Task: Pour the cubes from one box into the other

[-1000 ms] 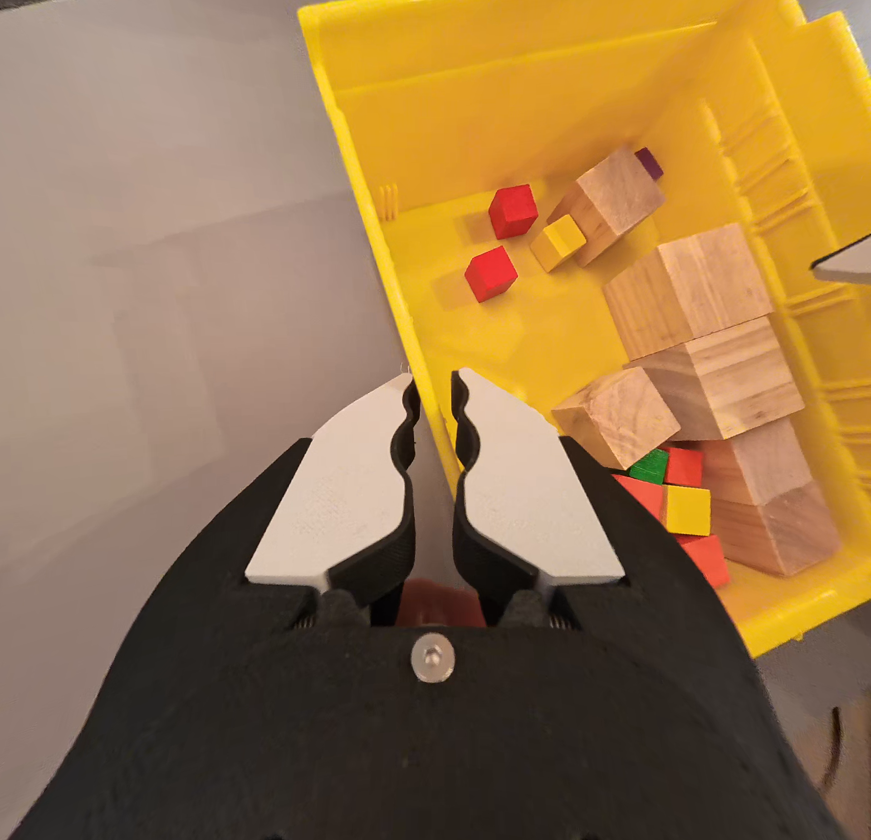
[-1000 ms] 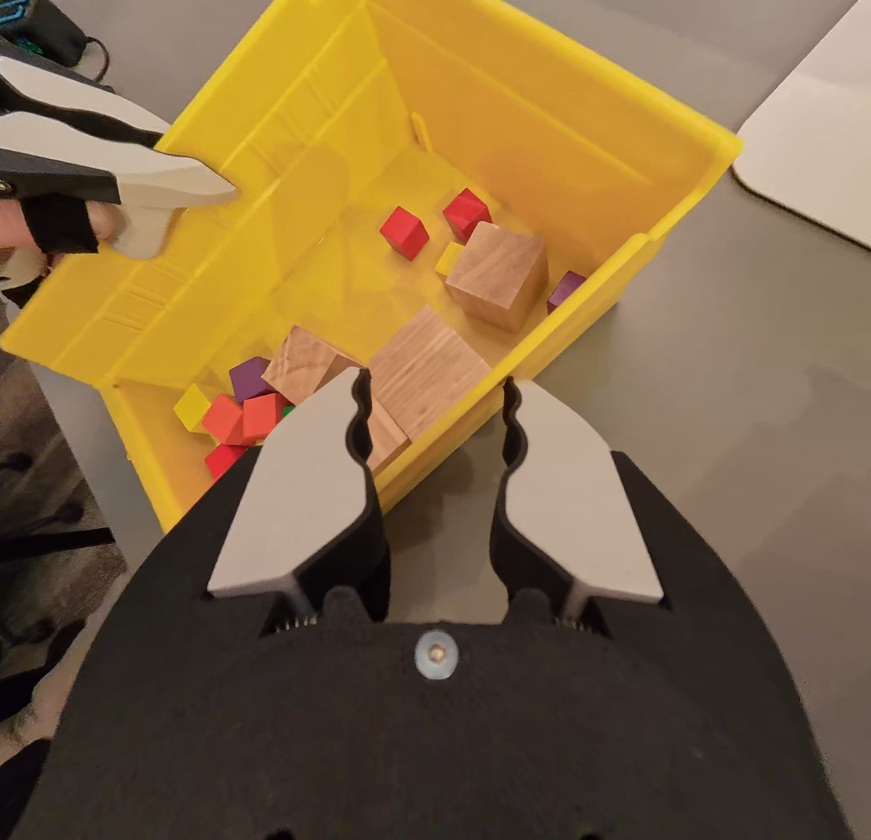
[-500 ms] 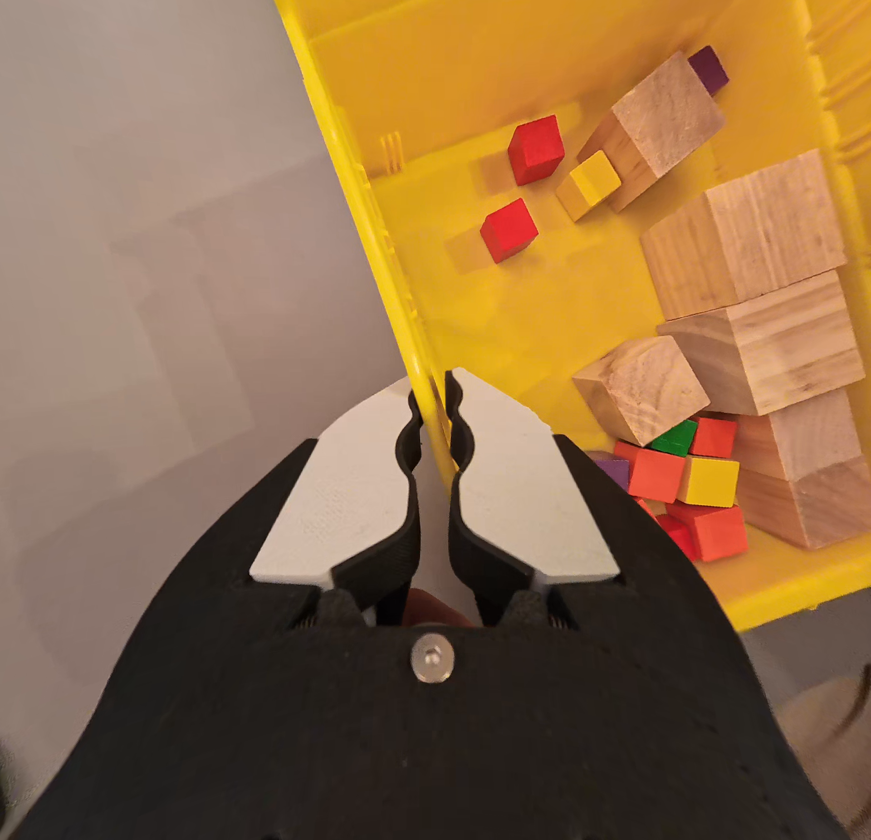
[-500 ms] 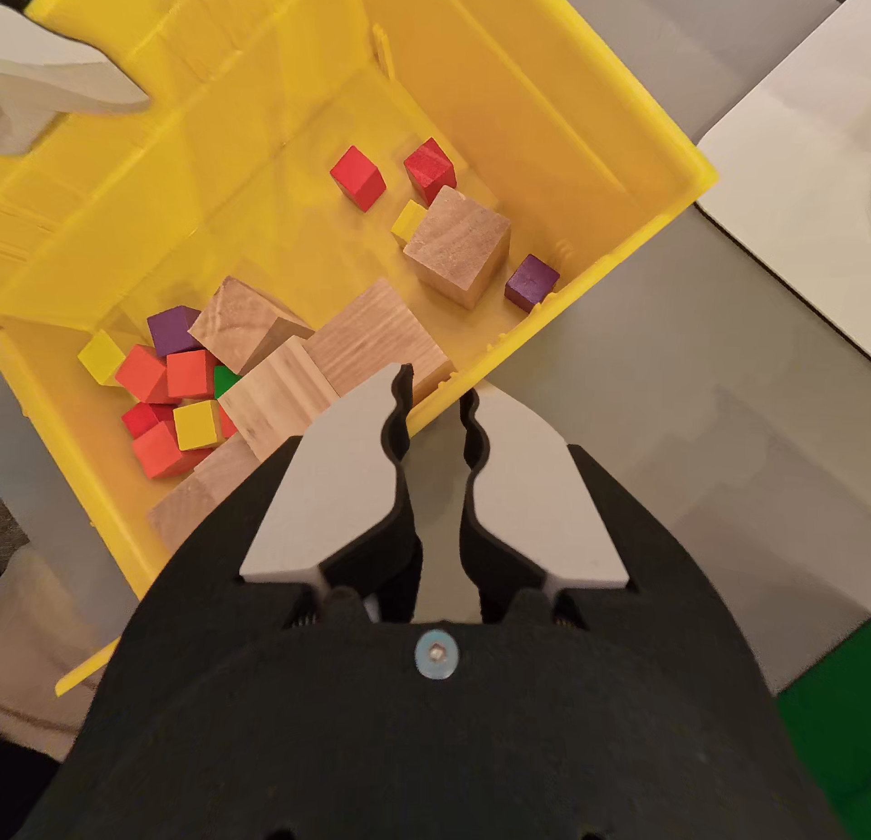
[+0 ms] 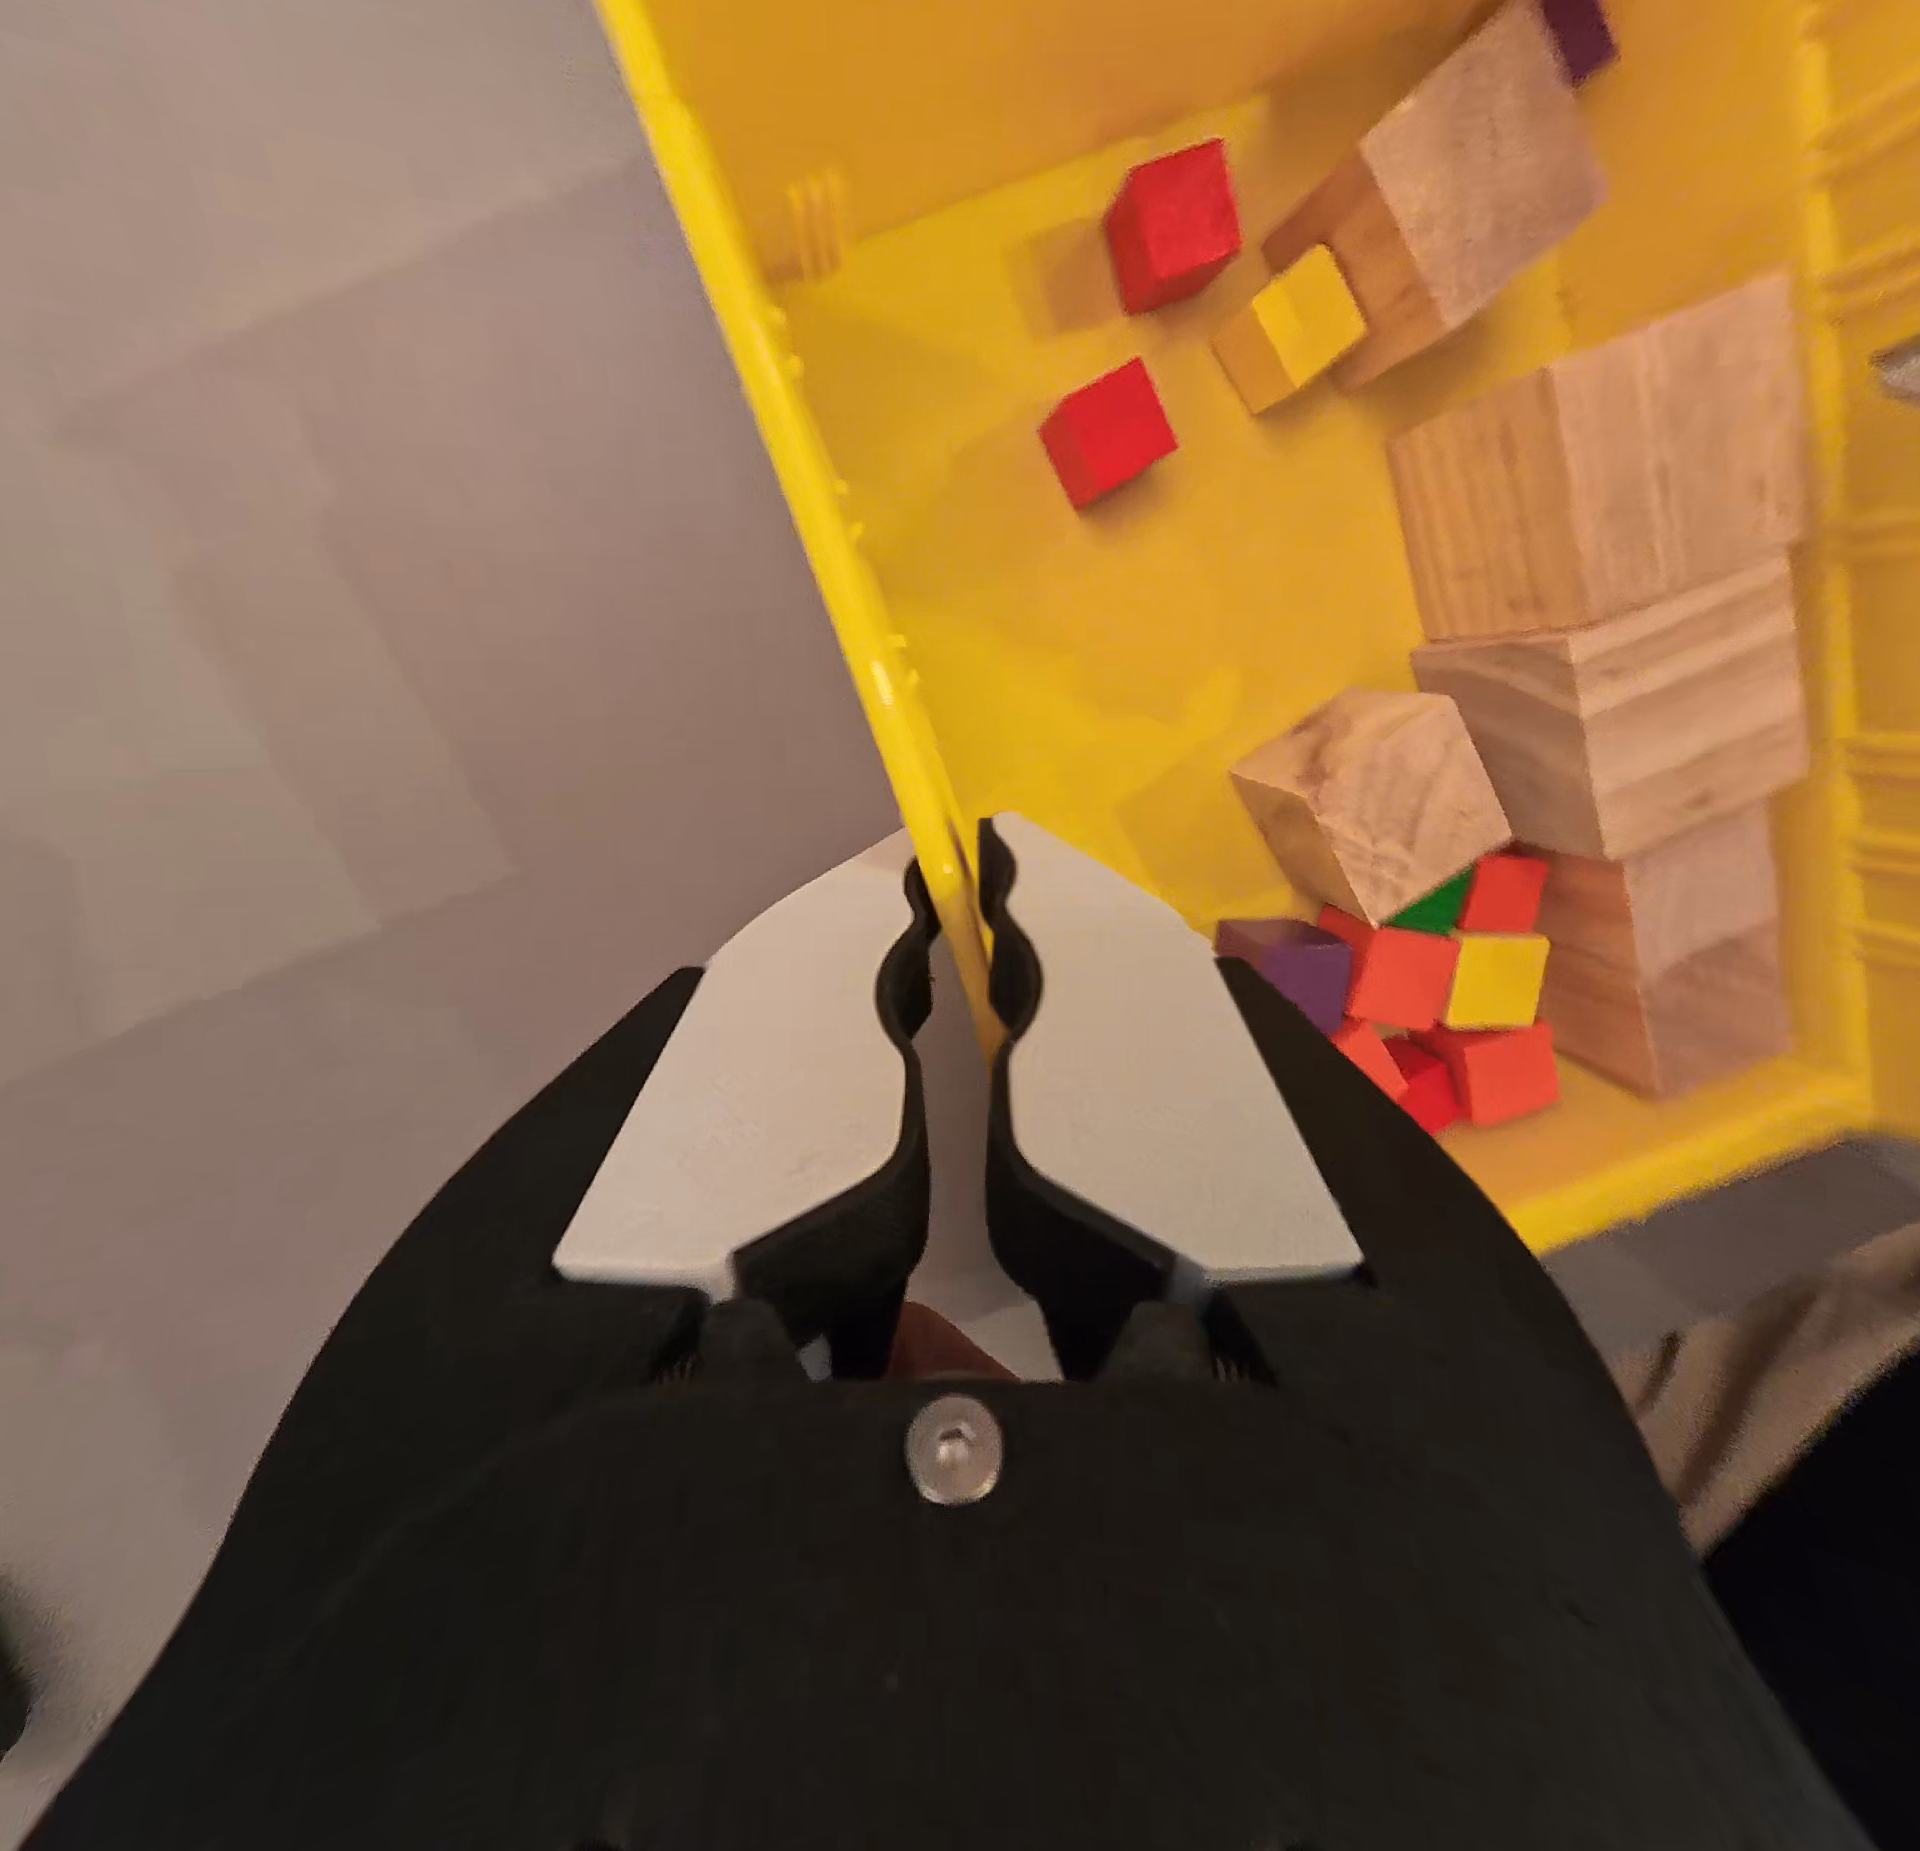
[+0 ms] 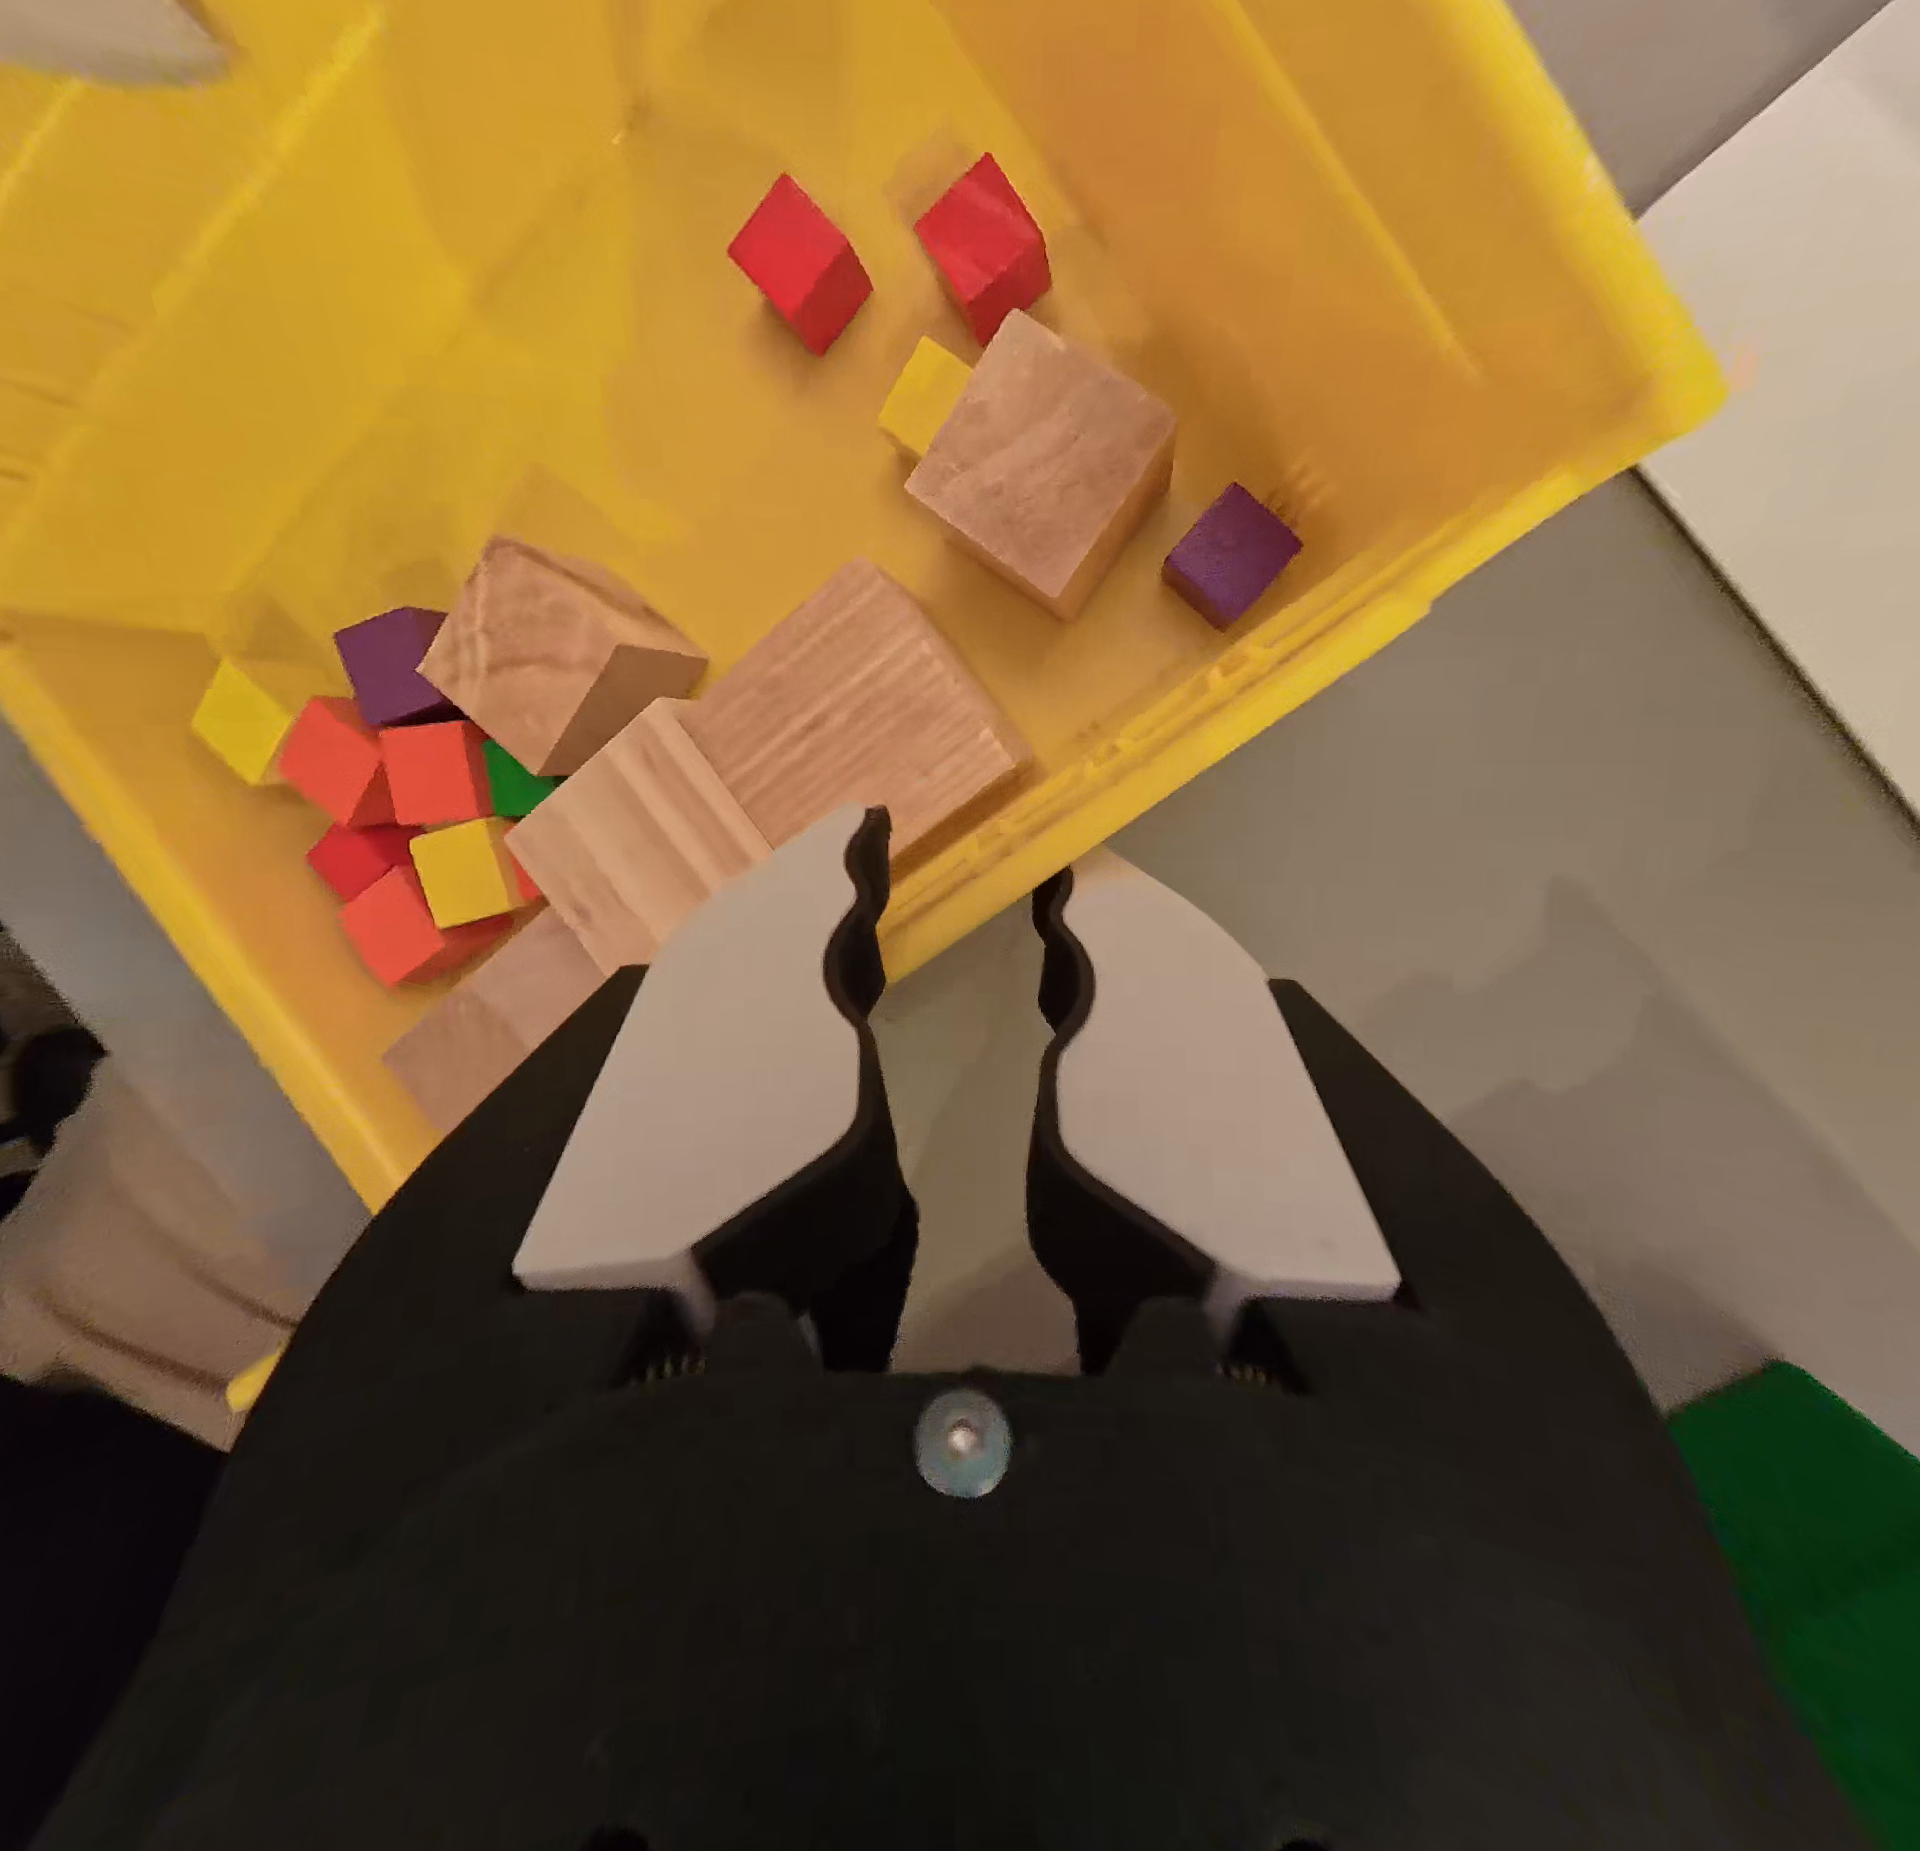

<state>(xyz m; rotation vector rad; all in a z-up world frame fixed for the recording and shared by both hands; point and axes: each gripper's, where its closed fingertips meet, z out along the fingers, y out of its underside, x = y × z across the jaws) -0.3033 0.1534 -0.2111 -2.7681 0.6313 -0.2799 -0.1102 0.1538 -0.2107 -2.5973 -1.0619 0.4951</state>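
A yellow plastic box (image 5: 935,66) holds several big wooden cubes (image 5: 1600,471) and small coloured cubes (image 5: 1392,970) heaped at one end. Two red cubes (image 5: 1174,227) lie apart from the heap. My left gripper (image 5: 951,866) is shut on the box's left side wall, with the thin rim between its pads. In the right wrist view the same box (image 6: 1247,191) shows, with wooden cubes (image 6: 1039,461) and small cubes (image 6: 436,773). My right gripper (image 6: 961,856) is shut on the opposite wall, one finger inside and one outside. The second box is out of view.
The box is over a grey table (image 6: 1455,866). A white board (image 6: 1818,347) lies to the right and a green surface (image 6: 1818,1541) at the lower right. Beige fabric (image 5: 1766,1386) shows below the box's near end. The left gripper's finger (image 6: 104,35) shows blurred at the top left.
The right jaws have closed from wide open onto the box wall. The left gripper has slid farther onto its wall. The box fills more of both views; the cubes have kept their places.
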